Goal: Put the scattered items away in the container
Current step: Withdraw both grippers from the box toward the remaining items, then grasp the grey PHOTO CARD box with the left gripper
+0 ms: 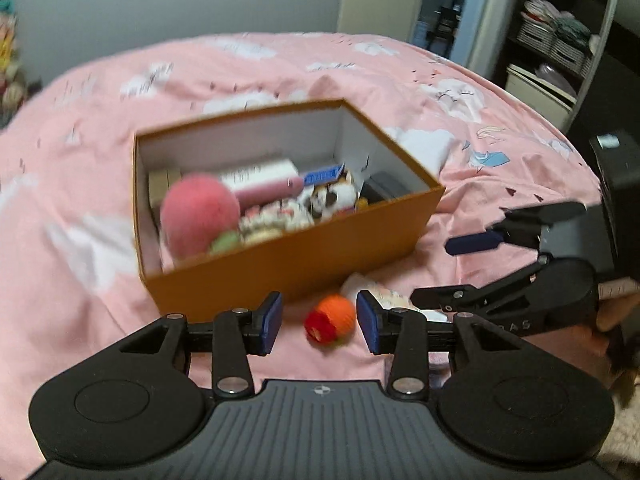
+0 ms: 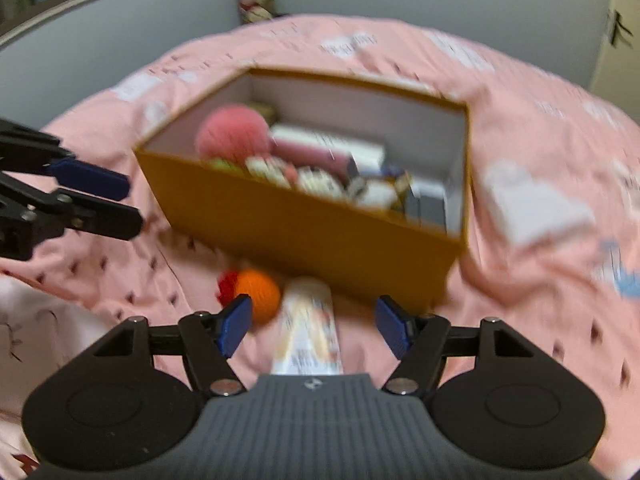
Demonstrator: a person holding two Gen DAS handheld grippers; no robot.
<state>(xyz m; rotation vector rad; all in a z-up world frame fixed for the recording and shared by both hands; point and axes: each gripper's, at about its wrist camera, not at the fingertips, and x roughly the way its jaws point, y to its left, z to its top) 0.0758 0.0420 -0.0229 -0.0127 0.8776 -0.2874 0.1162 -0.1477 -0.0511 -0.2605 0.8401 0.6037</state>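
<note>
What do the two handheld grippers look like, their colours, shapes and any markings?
Both match. The left gripper and right gripper have black linkage arms with silver pivot pins, blue pads on the fingers, a ribbed grey body bearing a small round emblem, and two black round housings. Pale lettering on the right one's side is too blurred to read.

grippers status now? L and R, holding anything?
left gripper: open, empty; orange ball on the bed between its fingers, untouched.
right gripper: open, empty; white tube lies between its fingers, not gripped.
</note>
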